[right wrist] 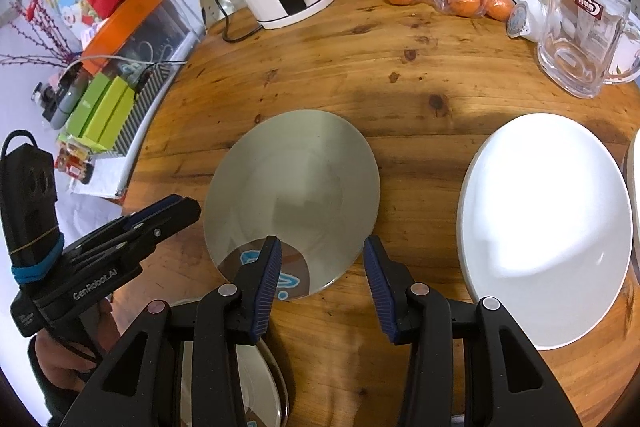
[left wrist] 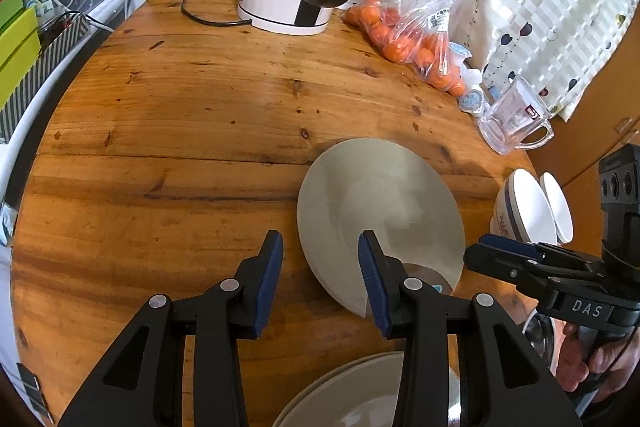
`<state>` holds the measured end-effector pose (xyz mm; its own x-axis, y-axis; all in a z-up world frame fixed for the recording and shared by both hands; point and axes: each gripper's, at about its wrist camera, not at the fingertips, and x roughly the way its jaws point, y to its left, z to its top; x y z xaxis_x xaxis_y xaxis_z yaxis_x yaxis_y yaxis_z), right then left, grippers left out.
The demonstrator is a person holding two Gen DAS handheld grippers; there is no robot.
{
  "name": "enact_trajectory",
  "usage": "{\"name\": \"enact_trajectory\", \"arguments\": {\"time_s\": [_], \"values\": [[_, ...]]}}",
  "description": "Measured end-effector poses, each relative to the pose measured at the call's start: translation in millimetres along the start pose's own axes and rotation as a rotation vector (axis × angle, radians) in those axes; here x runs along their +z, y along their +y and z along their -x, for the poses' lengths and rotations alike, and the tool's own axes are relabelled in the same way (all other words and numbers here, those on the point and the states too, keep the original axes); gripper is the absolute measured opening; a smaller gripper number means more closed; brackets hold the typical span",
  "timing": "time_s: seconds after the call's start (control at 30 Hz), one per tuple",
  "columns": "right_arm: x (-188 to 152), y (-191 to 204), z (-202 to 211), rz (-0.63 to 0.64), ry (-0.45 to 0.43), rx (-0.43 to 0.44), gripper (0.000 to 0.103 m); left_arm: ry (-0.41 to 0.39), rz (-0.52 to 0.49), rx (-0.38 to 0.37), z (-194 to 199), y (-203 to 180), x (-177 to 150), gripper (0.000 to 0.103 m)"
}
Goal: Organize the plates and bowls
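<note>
Left of everything, the left gripper (left wrist: pixel 320 267) hangs over the round knotty wooden table (left wrist: pixel 180 147) with its blue-padded jaws partly spread and nothing between them. One pad overlaps the near-left rim of the round grey shallow plate (left wrist: pixel 376 195), but whether it touches is unclear. That plate lies just ahead of both tongs, between them, with a shiny disc bearing a blue mark lying in its near part.

To its right, the right gripper (right wrist: pixel 322 267) is likewise half-spread and empty, its left pad over the plate's near edge and its right pad over bare wood. Further right, just beside that pad, sits the wide white glazed bowl (right wrist: pixel 548 227).

The step in hand looks like an approach to the grey plate. Next, one tong would need to lower to the rim and straddle its thin edge before closing. I judge the plate will be slippery and awkward to lift by one edge.

Below both tongs, more grey plates (left wrist: pixel 352 395) are largely hidden, so their number is uncertain. A second white rim at the far right is cut off.
</note>
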<state>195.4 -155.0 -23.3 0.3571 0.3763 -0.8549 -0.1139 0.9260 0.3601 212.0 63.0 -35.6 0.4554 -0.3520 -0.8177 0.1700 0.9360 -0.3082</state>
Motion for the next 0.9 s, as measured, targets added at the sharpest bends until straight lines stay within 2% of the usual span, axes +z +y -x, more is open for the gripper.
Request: {"name": "enact_trajectory", "arguments": {"time_s": [0.3, 0.47, 0.9], "values": [[-4, 4, -2, -0.014, 0.016, 0.005, 0.043, 0.005, -0.014, -0.002, -8, 3, 5, 0.040], [-5, 4, -4, -0.033, 0.028, -0.026, 0.043, 0.011, -0.034, -0.003, -14, 3, 7, 0.040], [-6, -4, -14, -0.106, 0.048, -0.044, 0.043, 0.021, -0.088, -0.013, -29, 3, 13, 0.040]]}}
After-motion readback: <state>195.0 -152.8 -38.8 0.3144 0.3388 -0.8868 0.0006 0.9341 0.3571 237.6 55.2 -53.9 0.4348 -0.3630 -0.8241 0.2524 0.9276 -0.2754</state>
